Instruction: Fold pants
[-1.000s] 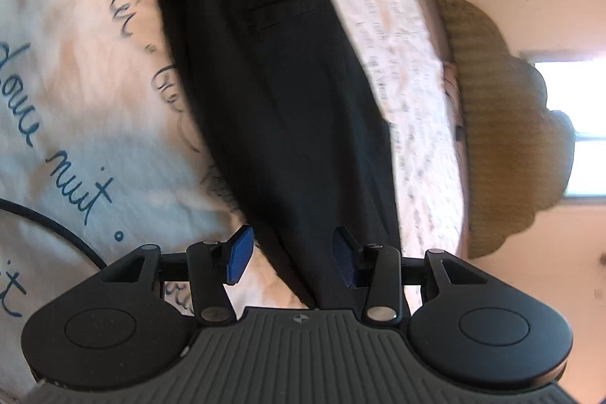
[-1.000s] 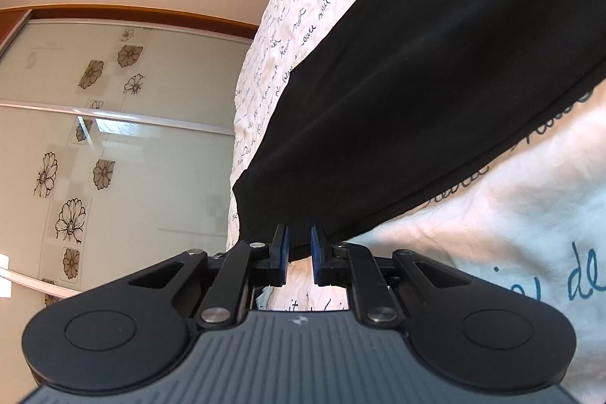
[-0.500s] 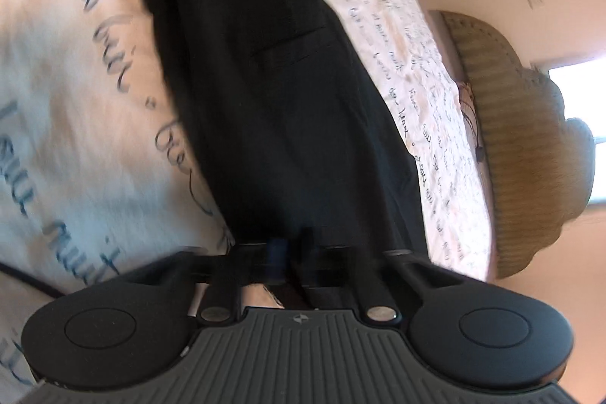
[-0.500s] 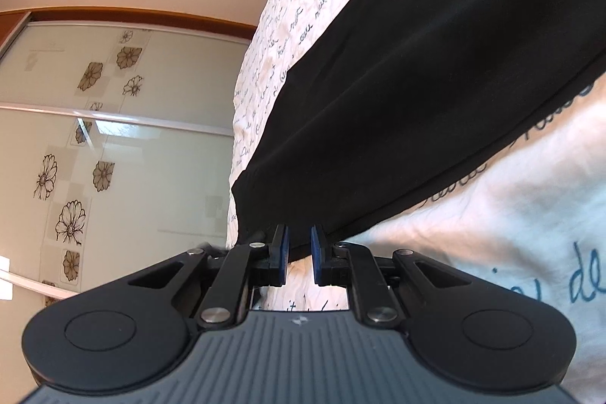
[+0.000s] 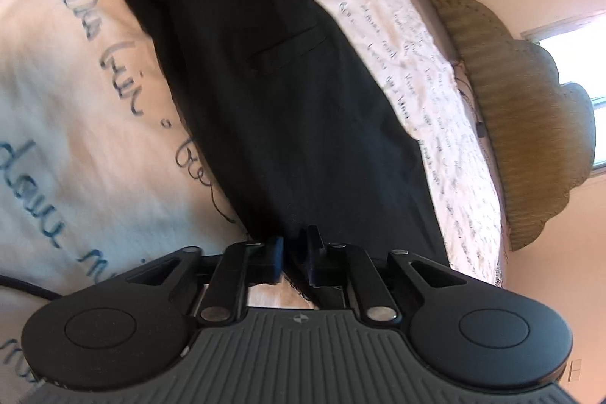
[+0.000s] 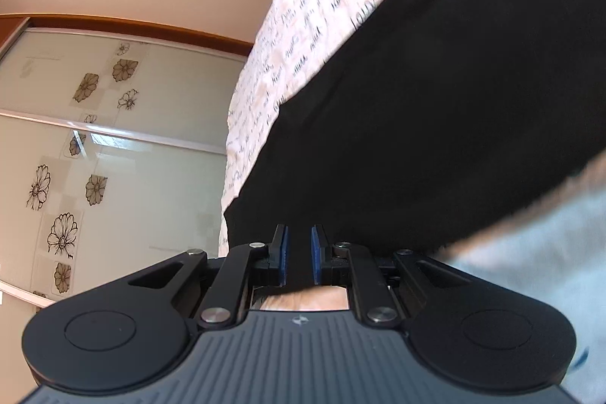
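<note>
Black pants (image 5: 288, 108) lie stretched along a white bed cover (image 5: 75, 139) printed with blue script. Their back pocket flap and waist end show at the far end in the left wrist view. My left gripper (image 5: 294, 252) pinches the near part of the leg; its jaws are opening slightly, with fabric still pressed between the pads. In the right wrist view the pants (image 6: 435, 120) run up to the right. My right gripper (image 6: 299, 252) is shut on their near black edge by the side of the bed.
An upholstered olive headboard (image 5: 530, 124) and a bright window (image 5: 583, 70) stand beyond the bed on the right. A black cable (image 5: 22, 284) crosses the cover at the lower left. Sliding doors with flower prints (image 6: 113, 158) face the bed's edge (image 6: 242, 124).
My left gripper went from wide open around the leg to closed on the fabric. Its view tilted, bringing the waist end further into frame. The right gripper kept its grip and place.
</note>
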